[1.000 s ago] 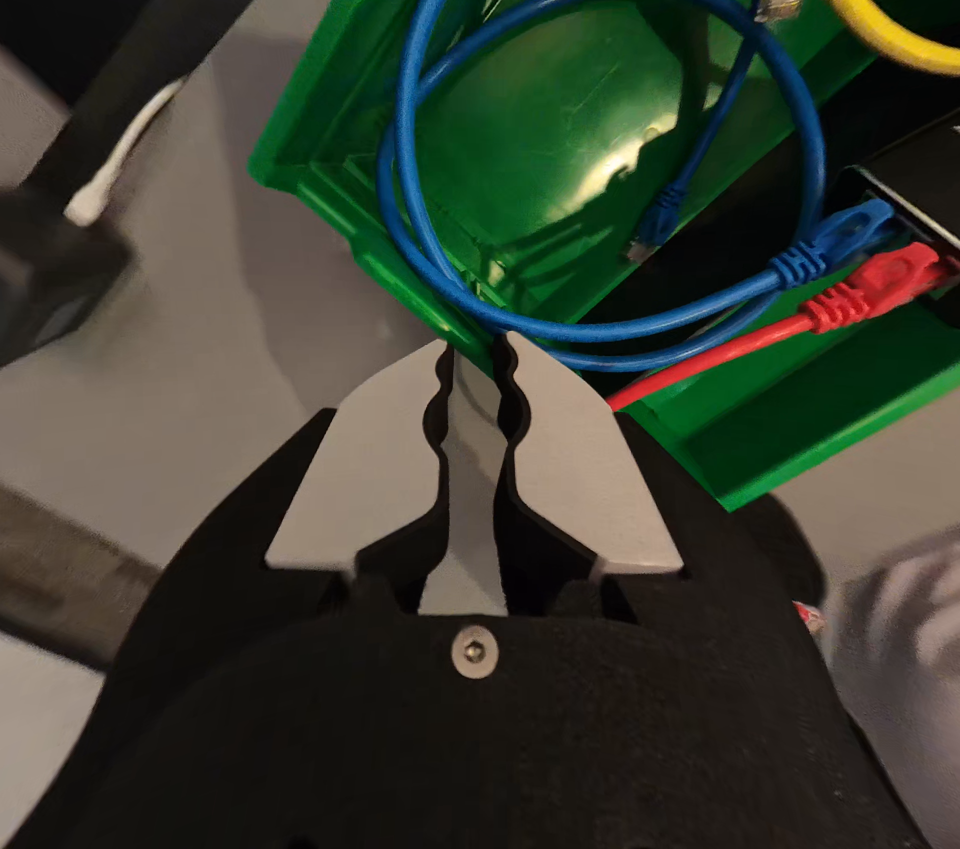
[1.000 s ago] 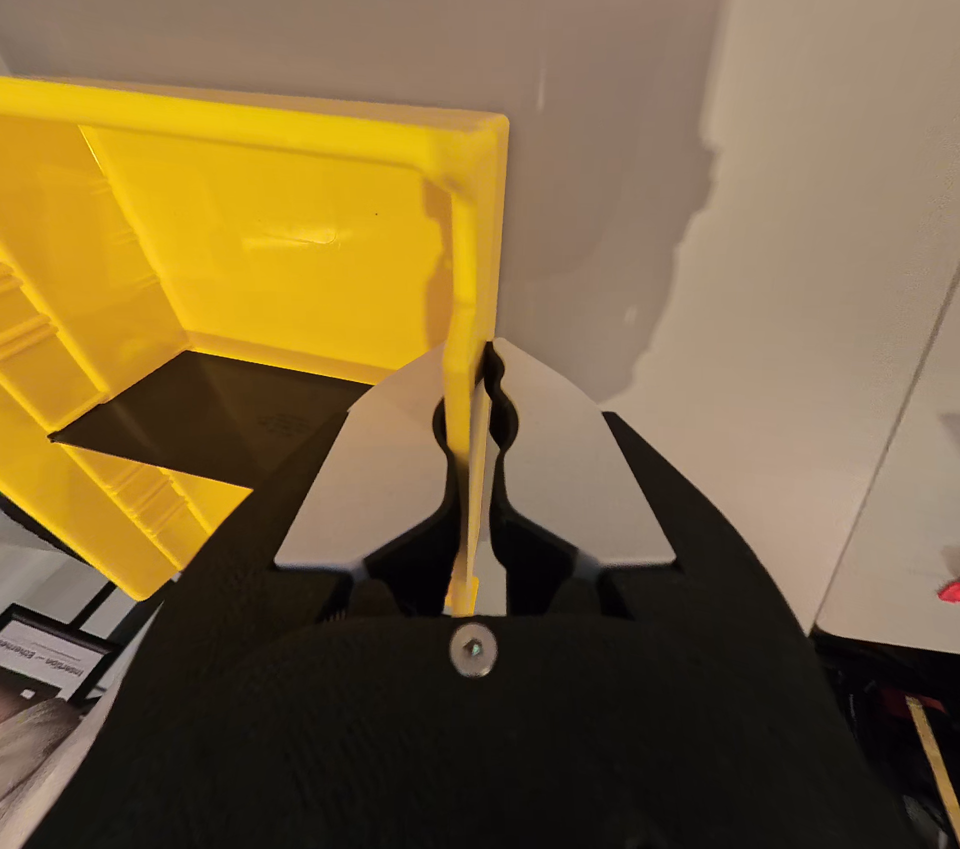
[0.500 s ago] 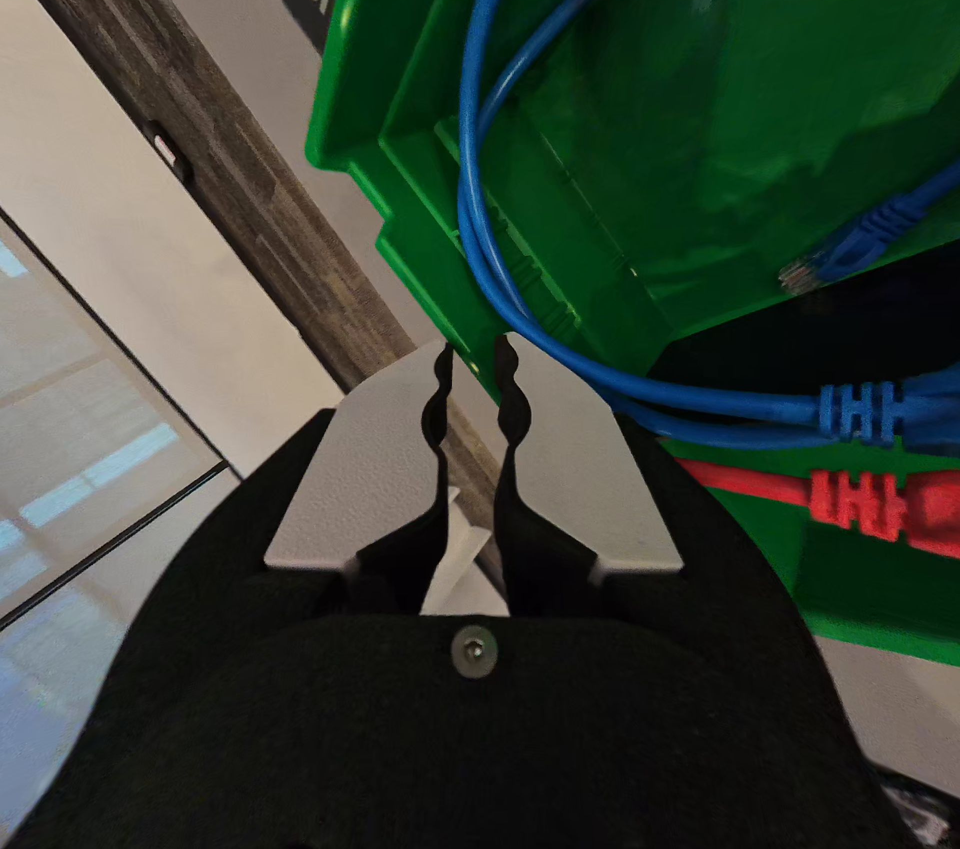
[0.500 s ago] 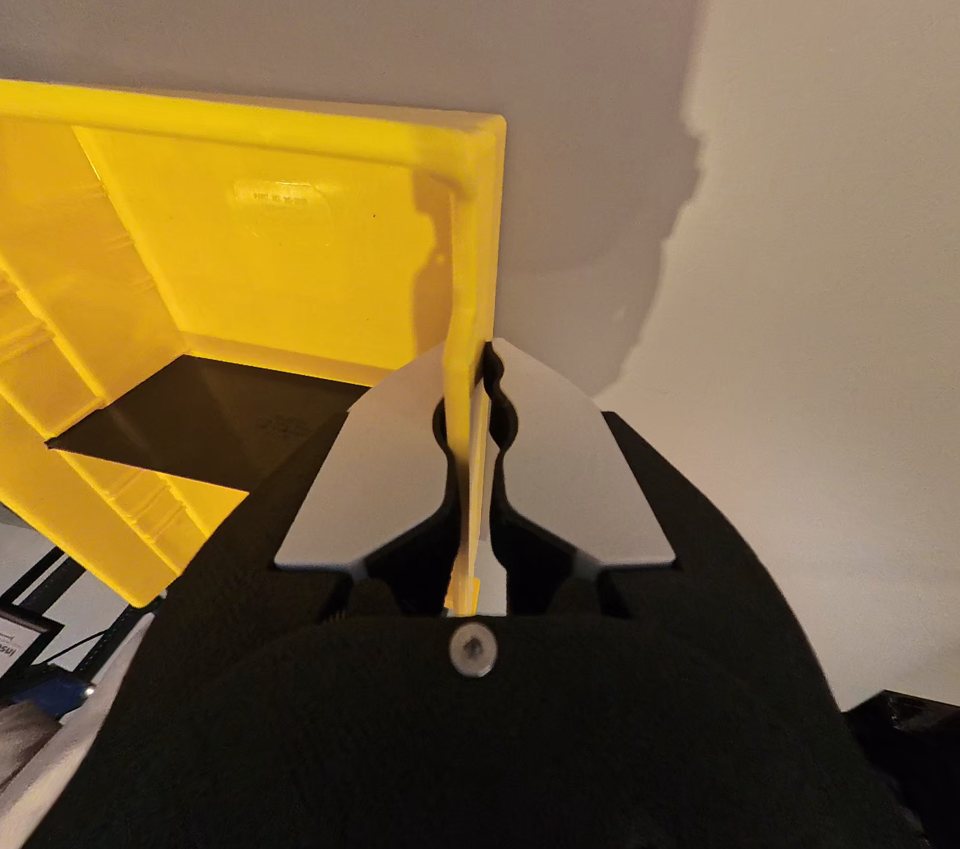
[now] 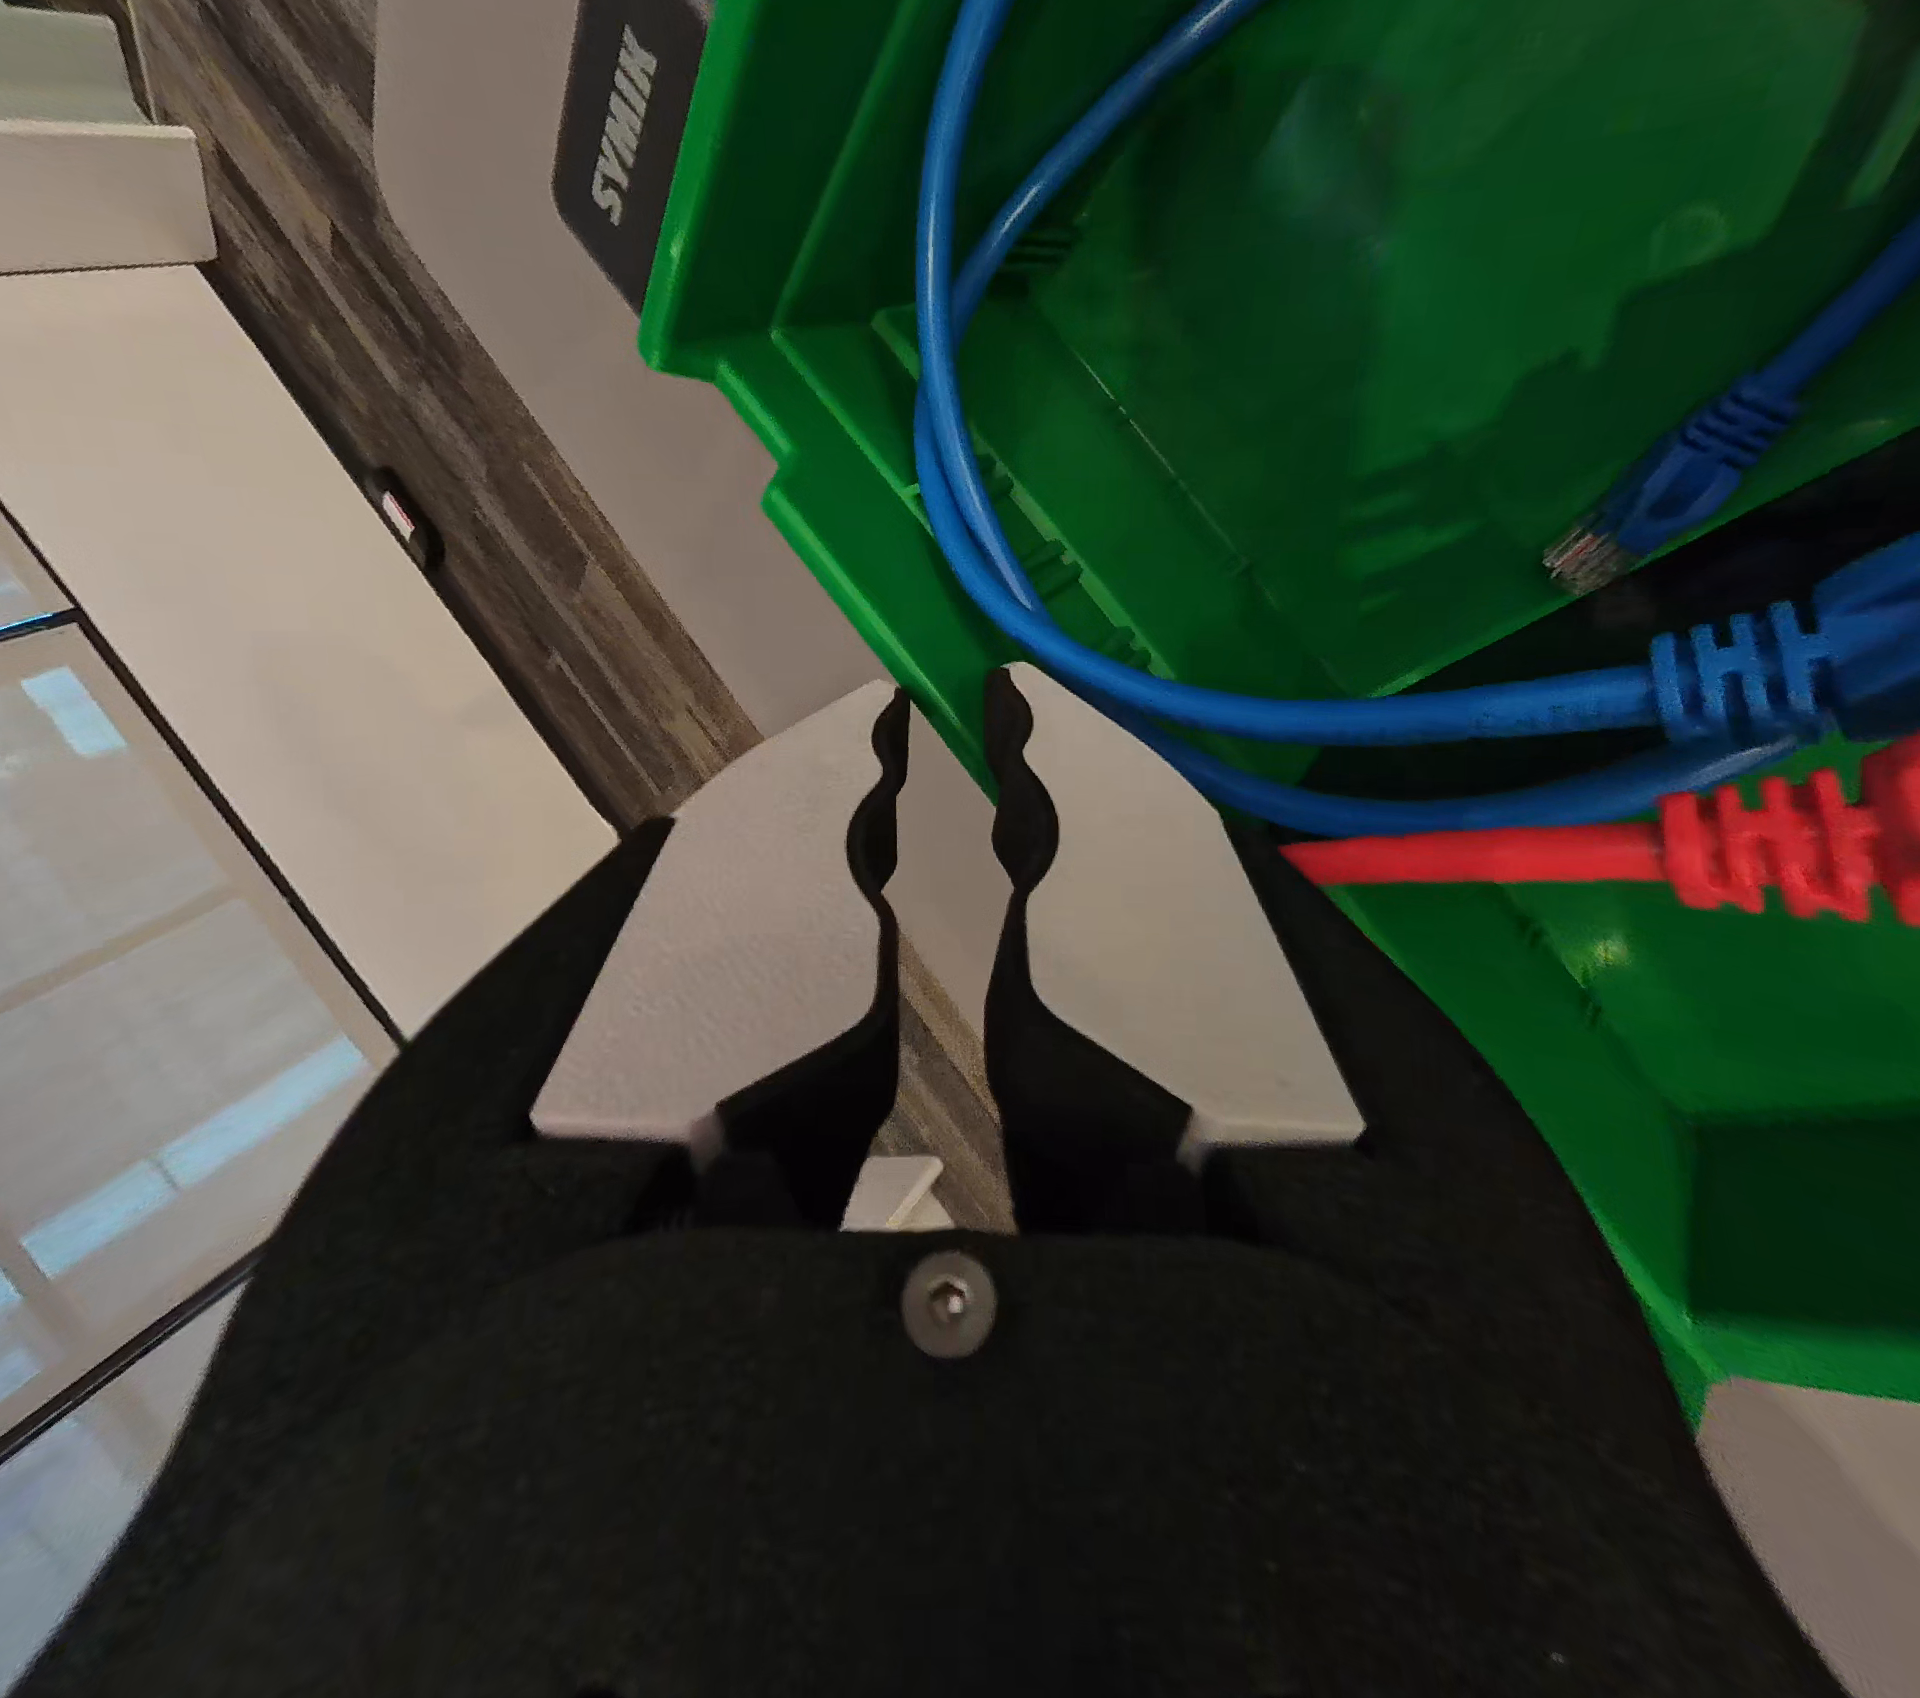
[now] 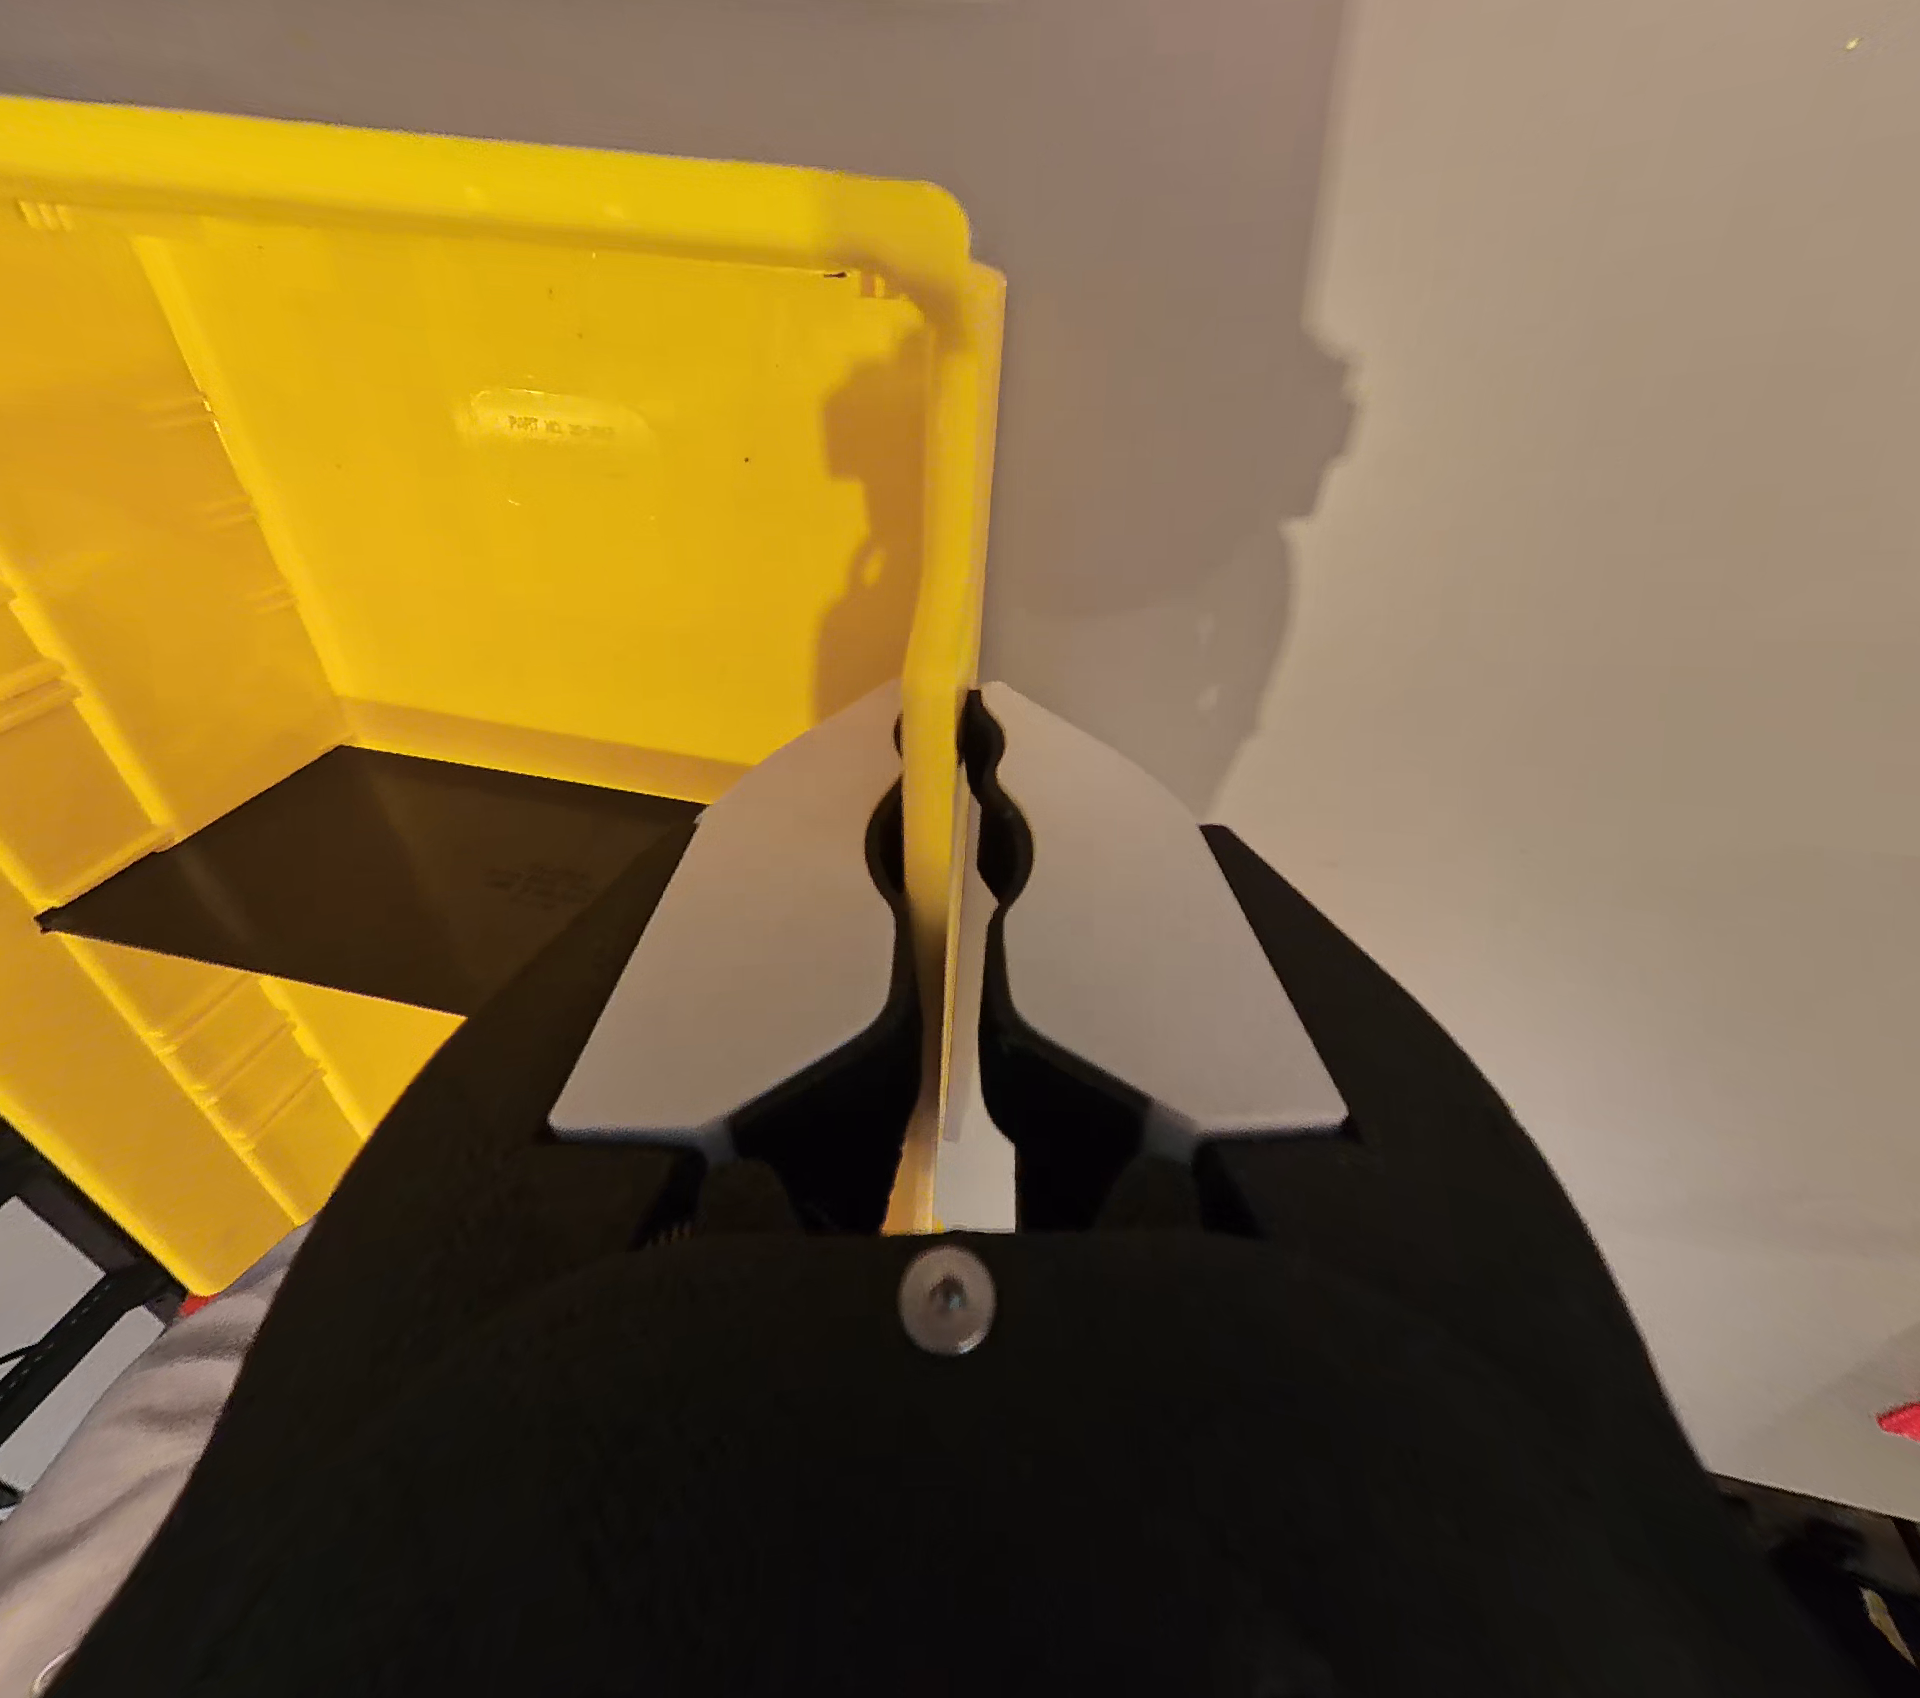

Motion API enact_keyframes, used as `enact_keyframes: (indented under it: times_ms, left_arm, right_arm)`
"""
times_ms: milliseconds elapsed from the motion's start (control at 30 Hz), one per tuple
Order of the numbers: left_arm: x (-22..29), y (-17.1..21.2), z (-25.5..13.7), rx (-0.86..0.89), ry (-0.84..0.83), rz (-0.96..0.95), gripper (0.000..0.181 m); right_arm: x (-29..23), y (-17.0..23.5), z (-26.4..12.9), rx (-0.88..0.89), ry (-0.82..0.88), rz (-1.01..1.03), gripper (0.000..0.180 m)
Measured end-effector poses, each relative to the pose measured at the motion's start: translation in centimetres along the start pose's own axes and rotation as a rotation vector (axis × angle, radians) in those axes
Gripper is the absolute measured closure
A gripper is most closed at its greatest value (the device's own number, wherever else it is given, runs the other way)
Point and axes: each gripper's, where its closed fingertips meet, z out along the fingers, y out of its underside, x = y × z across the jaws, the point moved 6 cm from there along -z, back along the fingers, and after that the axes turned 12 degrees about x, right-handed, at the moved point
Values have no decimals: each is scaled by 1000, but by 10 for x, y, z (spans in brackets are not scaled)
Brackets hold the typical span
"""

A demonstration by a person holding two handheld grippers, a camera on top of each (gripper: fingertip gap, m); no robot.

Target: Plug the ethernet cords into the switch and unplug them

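Both tongs are occupied with bins rather than cords: the right gripper point(image 6: 933, 708) is clenched on the upright side wall of a yellow bin point(image 6: 499, 526), the wall passing straight between its fingers, while the left gripper point(image 5: 945, 692) has its fingers narrowly parted around the near corner rim of a green bin point(image 5: 831, 443); whether it truly pinches that rim I cannot tell. Inside the green bin lies a coiled blue cord point(image 5: 956, 360) with one loose plug point(image 5: 1662, 485) near the right edge; a second blue plug point(image 5: 1756, 672) and a red cord point(image 5: 1558, 853) run off the right edge toward a dark area, where the switch presumably sits, though it is not clearly visible. A black box point(image 5: 634, 79) shows just behind the bin's far left rim, against a grey wood-grain strip point(image 5: 499, 422). I judge this to be carrying or setting aside the bins, apart from any plugging or unplugging; the next move calls for setting both bins down level and letting go before a connector can be gripped. Compared with a second ago, the left view has swung from a grey surface to the wood-grain strip and pale panels, the bin fills more of the frame and the yellow cord is gone from it; the right grasp is unchanged, though the yellow bin's top corner now appears rounded and the shadow on the wall has shifted.
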Motion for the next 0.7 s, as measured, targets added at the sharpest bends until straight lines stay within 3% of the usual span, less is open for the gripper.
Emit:
enact_keyframes:
  times_ms: [700]
  left_arm:
    - [22, -10, -13, 133, -8, 106, 167]
  right_arm:
    - [2, -2, -1, -6, -2, -155, 172]
